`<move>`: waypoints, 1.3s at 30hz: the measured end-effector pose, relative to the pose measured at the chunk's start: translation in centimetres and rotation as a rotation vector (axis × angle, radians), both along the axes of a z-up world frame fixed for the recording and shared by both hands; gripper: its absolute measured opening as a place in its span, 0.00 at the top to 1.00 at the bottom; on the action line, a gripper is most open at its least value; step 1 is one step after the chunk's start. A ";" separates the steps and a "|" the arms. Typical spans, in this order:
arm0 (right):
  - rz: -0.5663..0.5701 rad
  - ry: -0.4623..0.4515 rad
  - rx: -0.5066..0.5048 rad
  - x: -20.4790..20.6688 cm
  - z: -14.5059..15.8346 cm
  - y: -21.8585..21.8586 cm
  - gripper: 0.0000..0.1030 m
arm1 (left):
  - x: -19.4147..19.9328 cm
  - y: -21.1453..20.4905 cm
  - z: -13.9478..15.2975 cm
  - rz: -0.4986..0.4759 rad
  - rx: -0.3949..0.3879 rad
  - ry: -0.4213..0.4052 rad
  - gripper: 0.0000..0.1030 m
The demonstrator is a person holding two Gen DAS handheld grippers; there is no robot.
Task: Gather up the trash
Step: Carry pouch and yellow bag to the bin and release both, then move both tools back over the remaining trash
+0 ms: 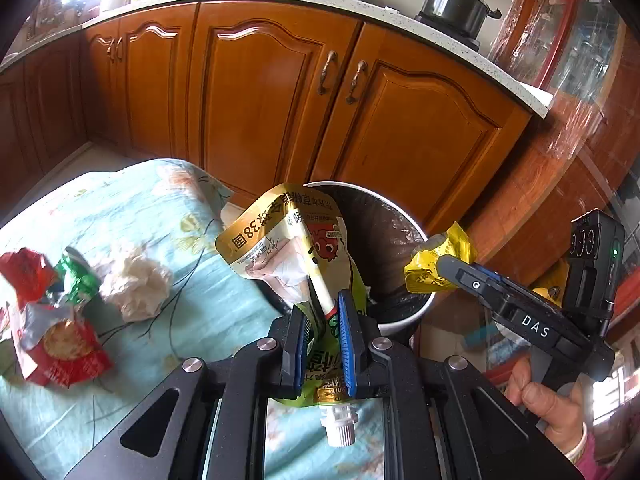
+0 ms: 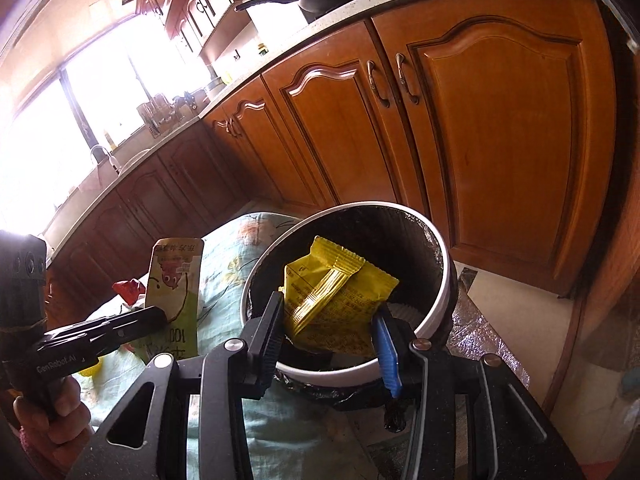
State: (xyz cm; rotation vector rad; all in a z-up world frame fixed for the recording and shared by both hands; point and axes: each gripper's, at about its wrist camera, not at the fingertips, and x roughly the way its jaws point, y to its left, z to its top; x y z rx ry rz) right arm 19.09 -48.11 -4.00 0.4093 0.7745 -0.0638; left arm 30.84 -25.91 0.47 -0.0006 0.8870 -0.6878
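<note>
Progress: two pieces of trash are being carried to the white round bin with the black liner (image 2: 447,292); neither is lying in it yet, and what sits at the bottom of the bin cannot be told.
Left tongs (image 1: 323,344): clamping shut on the crumpled gold-and-green drink pouch with the white spout (image 1: 296,248), spout end hanging toward the camera, upper end leaning toward the bin rim.
Right tongs (image 2: 332,344): gripping the yellow foil snack wrapper (image 2: 336,300) from both sides, holding it over the bin's mouth.
Left hand pose: tongs are pointing slantwise downward, hovering over the edge of the table beside the bin.
Right hand pose: a hand (image 1: 552,404) is squeezing the handle, tongs angling down at the bin opening.
Still lying on the table with the pale blue flowered cloth (image 1: 120,208): a crumpled white tissue ball (image 1: 136,284), a red-and-silver snack packet (image 1: 60,348), a green wrapper (image 1: 78,280) and a red scrap (image 1: 24,272).
Judgement: the job is looking roughly at its middle; both held pieces need dropping, then at least four more are waiting.
Bin place: standing just beside the table, in front of the brown wooden cupboard doors (image 2: 500,120).
</note>
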 end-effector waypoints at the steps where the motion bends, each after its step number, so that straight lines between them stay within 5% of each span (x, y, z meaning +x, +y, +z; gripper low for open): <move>1: 0.000 0.004 -0.003 0.3 -0.1 -0.2 0.59 | 0.3 -0.4 -0.1 -0.004 0.004 0.001 0.88; 20: 0.019 0.091 -0.048 3.5 -1.4 -2.4 0.56 | 6.4 -7.3 -3.0 -0.048 0.082 0.060 0.86; 24: 0.018 0.109 -0.043 3.8 -1.9 -2.7 0.38 | 6.7 -7.6 -3.1 -0.042 0.080 0.075 0.62; 27: 0.008 0.104 -0.035 3.5 -1.8 -3.0 0.30 | 6.2 -7.1 -2.7 -0.030 0.082 0.043 0.54; 39: 0.005 0.049 0.014 0.9 -1.3 -1.5 0.20 | 1.8 0.0 -3.1 0.075 0.011 0.067 0.54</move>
